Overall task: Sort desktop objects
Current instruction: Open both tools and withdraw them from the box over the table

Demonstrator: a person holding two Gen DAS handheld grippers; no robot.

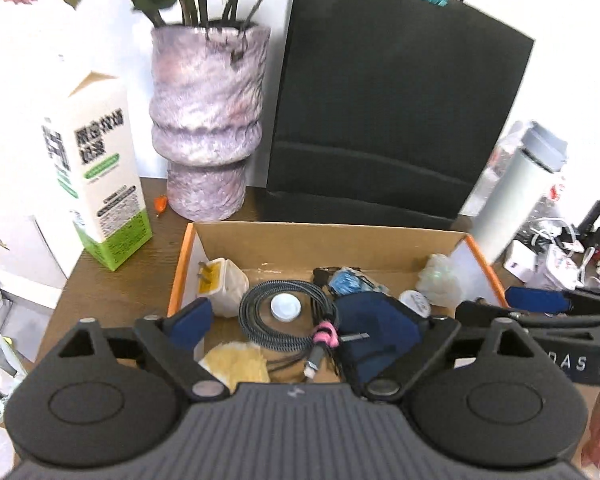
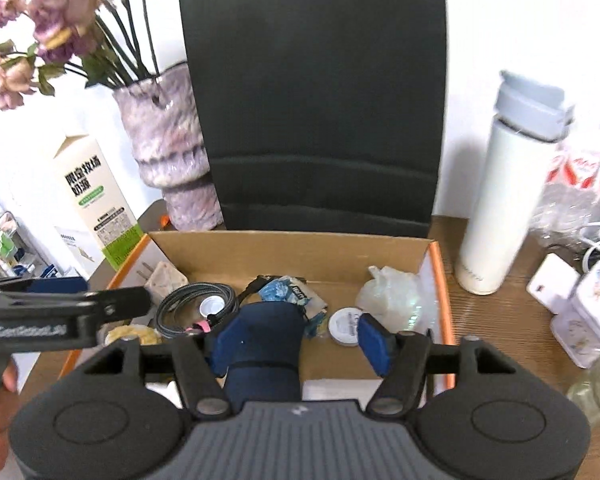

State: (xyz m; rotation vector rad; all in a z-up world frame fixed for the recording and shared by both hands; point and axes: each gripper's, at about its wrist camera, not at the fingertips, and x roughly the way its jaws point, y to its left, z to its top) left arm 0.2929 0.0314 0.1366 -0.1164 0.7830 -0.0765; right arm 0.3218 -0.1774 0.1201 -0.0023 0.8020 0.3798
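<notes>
An open cardboard box [image 1: 324, 240] [image 2: 284, 248] with orange edges holds a coiled grey cable [image 1: 288, 312] [image 2: 192, 300], a white plug adapter [image 1: 224, 284] [image 2: 164, 276], a white cap [image 1: 285, 307], a yellow sponge [image 1: 236, 362], a dark blue pouch [image 1: 376, 332] [image 2: 264, 340], a blue packet [image 2: 288, 292], a round white tin [image 2: 342, 326] and a crumpled clear bag [image 2: 392, 292]. My left gripper [image 1: 300, 320] is open above the box's near side. My right gripper [image 2: 300, 338] is open, and the pouch lies below and between its fingers.
Behind the box stand a black paper bag [image 1: 388, 112] [image 2: 320, 100], a purple vase [image 1: 208, 120] with flowers and a milk carton [image 1: 100, 176]. A white thermos [image 2: 508, 192], small white boxes [image 2: 580, 312] and plastic bags are to the right on the wooden table [image 2: 500, 340].
</notes>
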